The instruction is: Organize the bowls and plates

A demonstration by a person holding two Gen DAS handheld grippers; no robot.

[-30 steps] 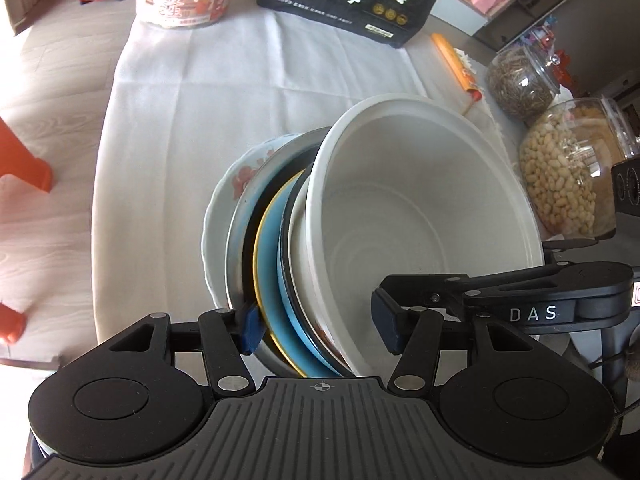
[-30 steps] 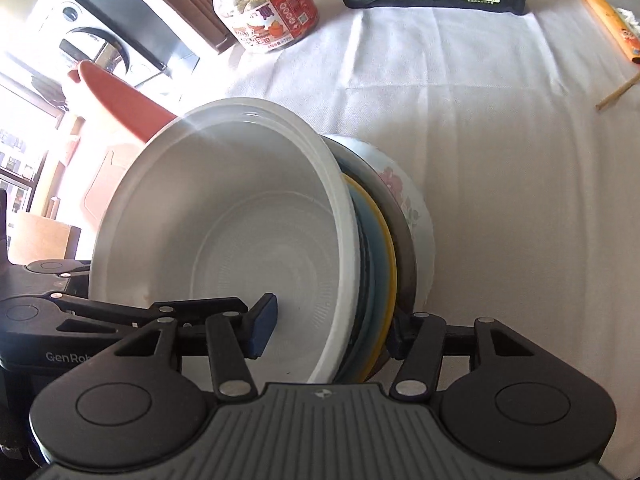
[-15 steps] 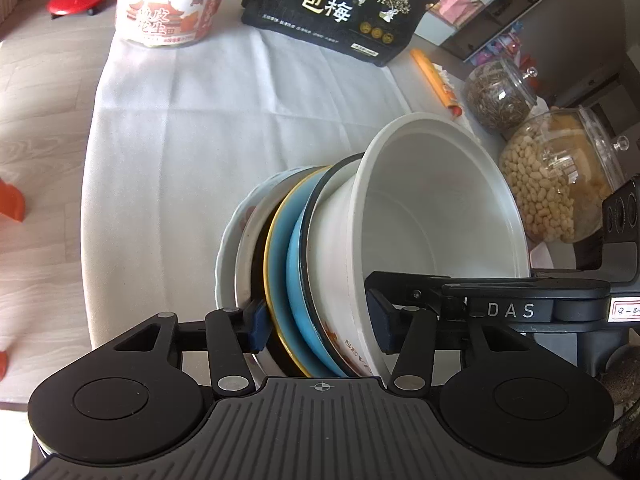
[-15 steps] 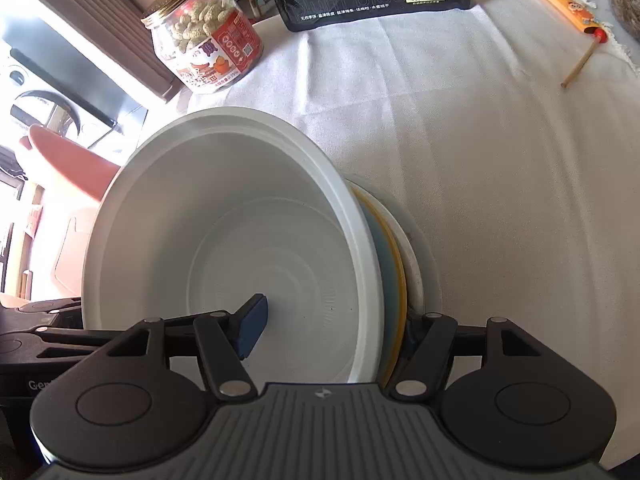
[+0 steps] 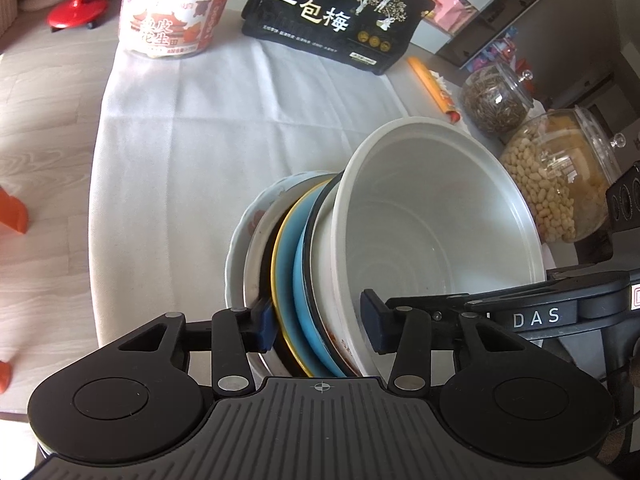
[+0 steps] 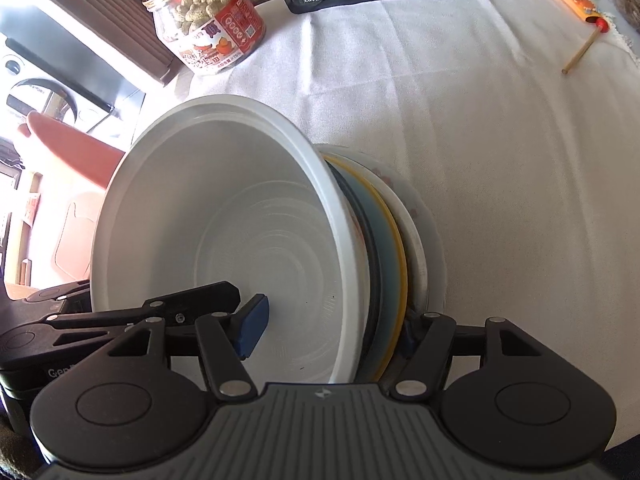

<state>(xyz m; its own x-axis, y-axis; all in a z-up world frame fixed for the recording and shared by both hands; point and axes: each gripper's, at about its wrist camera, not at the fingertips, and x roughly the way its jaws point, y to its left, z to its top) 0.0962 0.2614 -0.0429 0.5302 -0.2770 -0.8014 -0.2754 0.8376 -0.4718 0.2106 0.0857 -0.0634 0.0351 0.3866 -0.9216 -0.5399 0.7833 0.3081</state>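
Observation:
A deep white bowl (image 5: 432, 220) (image 6: 224, 220) sits nested on a tilted stack. Under it lie a black-rimmed bowl, a blue plate (image 5: 304, 292) with a yellow rim, a metal dish and a floral plate (image 5: 244, 240). The stack stands nearly on edge over the white tablecloth (image 5: 192, 120). My left gripper (image 5: 318, 326) straddles its near rim, its jaws closing. One pad is inside the white bowl, the other against the plates' backs. My right gripper (image 6: 330, 332) clamps the opposite rim the same way, its jaws also closing a little.
A peanut jar (image 5: 176, 4) and a black snack bag (image 5: 340, 12) stand at the far edge. An orange chopstick sleeve (image 5: 430, 80), a dark-filled jar (image 5: 496, 100) and a soybean jar (image 5: 560, 184) line the right. A red stool (image 5: 76, 4) is on the floor.
The left jaws have narrowed from wide open onto the stack's rim. The stack has tipped up steeper, and both views have shifted slightly around it.

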